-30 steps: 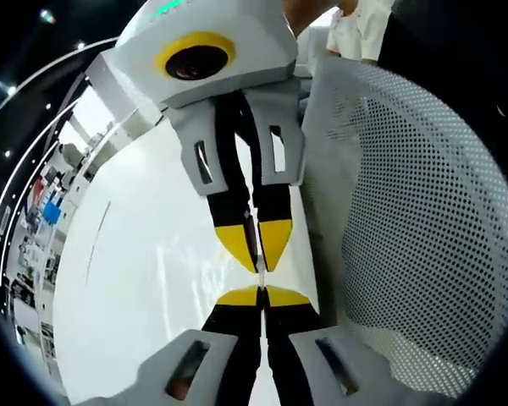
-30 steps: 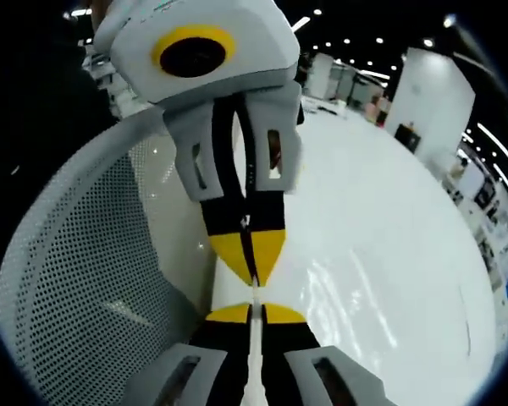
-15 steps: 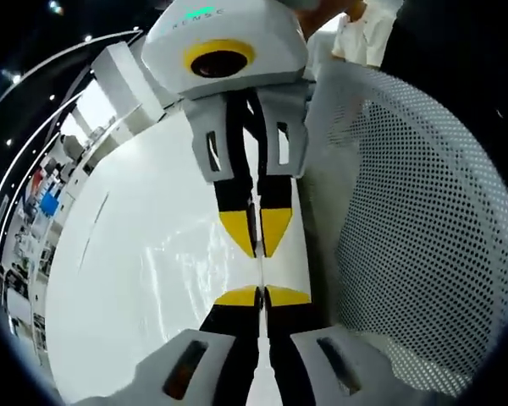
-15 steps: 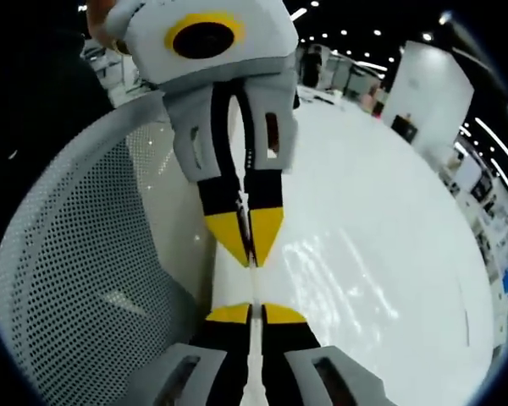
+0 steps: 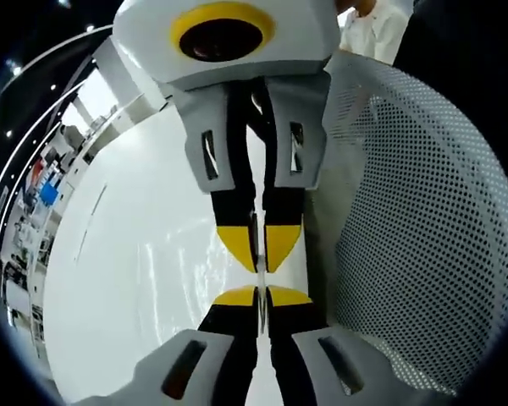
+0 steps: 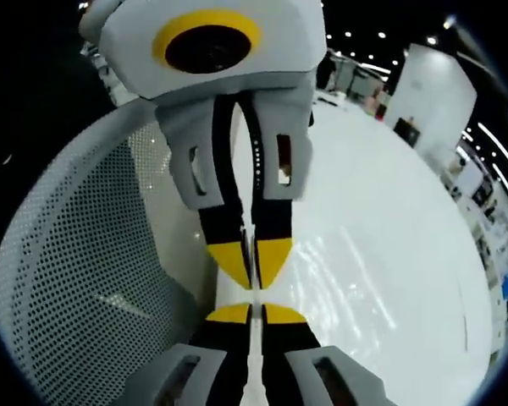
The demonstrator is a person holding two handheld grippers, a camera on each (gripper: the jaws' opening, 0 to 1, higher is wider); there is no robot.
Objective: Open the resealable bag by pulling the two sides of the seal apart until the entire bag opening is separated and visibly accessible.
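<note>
Left gripper (image 5: 260, 296), right gripper (image 6: 250, 313) tip to tip (fingers pressed together).

The left gripper view and the right gripper view face each other very closely above the white table (image 5: 135, 279). Both share this table and the perforated basket (image 6: 76, 279) just beside it, seen from opposite sides.
</note>
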